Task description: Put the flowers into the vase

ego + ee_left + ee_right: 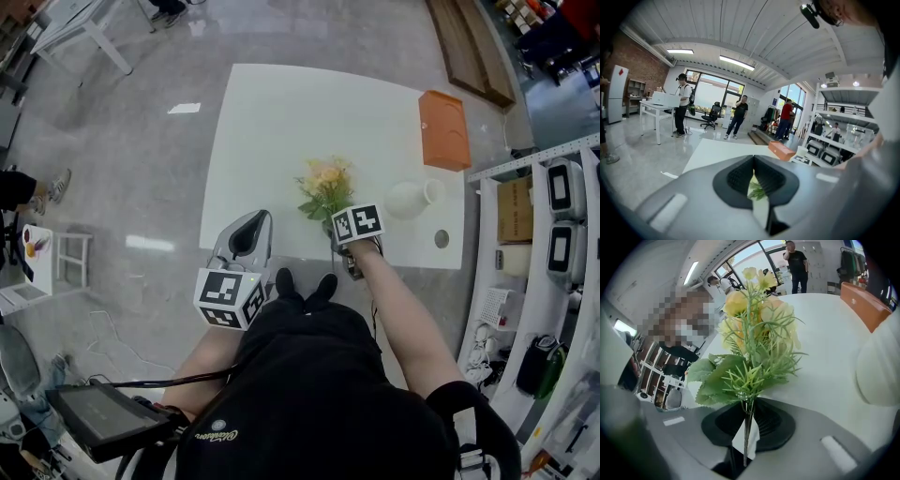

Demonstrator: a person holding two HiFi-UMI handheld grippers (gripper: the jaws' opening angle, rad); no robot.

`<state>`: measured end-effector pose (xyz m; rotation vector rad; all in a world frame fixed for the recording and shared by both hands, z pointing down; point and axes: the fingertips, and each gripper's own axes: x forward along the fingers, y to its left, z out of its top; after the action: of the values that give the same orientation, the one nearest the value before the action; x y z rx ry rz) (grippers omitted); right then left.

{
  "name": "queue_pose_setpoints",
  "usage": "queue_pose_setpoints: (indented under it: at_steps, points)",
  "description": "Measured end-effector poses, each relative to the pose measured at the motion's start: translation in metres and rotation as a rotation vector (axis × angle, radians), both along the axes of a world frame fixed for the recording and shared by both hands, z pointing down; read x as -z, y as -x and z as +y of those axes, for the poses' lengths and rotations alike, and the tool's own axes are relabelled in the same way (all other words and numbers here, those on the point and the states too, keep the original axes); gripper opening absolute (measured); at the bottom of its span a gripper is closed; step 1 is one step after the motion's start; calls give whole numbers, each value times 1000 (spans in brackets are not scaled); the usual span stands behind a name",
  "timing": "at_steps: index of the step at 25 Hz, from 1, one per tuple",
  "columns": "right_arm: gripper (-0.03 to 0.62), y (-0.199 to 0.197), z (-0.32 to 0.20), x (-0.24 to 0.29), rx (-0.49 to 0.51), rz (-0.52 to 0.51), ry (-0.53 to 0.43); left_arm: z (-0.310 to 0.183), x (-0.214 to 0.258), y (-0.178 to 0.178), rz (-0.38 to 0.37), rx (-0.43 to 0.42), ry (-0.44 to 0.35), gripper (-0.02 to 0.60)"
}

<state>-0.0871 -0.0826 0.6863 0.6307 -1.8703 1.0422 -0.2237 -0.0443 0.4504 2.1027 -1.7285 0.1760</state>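
Observation:
A bunch of yellow artificial flowers (325, 185) with green leaves stands at the white table's (281, 122) near edge. My right gripper (339, 234) is shut on its thin stems; in the right gripper view the flowers (752, 333) rise straight from between the pads of the right gripper (749, 405). The white vase (411, 199) is just right of the bunch and seems to lie on its side, mouth to the right; it fills the right edge as the vase (881, 366). My left gripper (251, 225) hovers left of the flowers at the table edge, its jaws together with nothing held (753, 159).
An orange box (443, 129) lies at the table's far right side. A small round hole (442, 238) marks the near right corner. White shelving (562, 234) with equipment runs along the right. Several people stand far off in the room in the left gripper view.

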Motion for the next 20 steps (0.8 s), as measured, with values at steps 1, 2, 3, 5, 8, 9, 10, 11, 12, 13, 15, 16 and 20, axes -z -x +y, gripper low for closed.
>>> queue_pose_setpoints:
  at_steps: [1,2,3,5,8,9,10,11,12,13,15,16,20]
  points:
    - [55,0,0,0,0,-1,-2,0,0,0,0,-2,0,8]
    - [54,-1,0,1,0,-2,-5,0,0,-1,0,-3,0,8]
    - [52,-1,0,1,0,-4,-8,0,0,-1,1,-4,0,8]
    - [49,-1,0,4,1,-7,-18,0,0,-1,2,-5,0,8]
    - [47,-2,0,6,6,-14,-32,-2,0,-2,2,-10,0,8]
    - [46,-2,0,7,6,-15,-38,-2,1,-3,2,-13,-1,8]
    - [46,-3,0,8,4,-16,-47,-2,1,-4,2,-16,-2,8]
    - [46,-4,-1,9,0,-18,-57,-2,1,-4,2,-19,-3,8]
    - [46,-5,-2,11,-4,-20,-70,-3,1,-5,1,-22,-5,8]
    - [46,-5,-4,14,-8,-23,-84,-3,2,-5,-1,-24,-6,8]
    - [46,-4,-8,23,-21,-31,-124,-6,2,-5,-6,-30,-11,8]
    - [44,-4,-11,29,-33,-41,-151,-7,3,-7,-9,-34,-14,8]
    - [44,-1,-28,73,-73,-101,-325,-13,9,-14,-20,-61,-31,8]
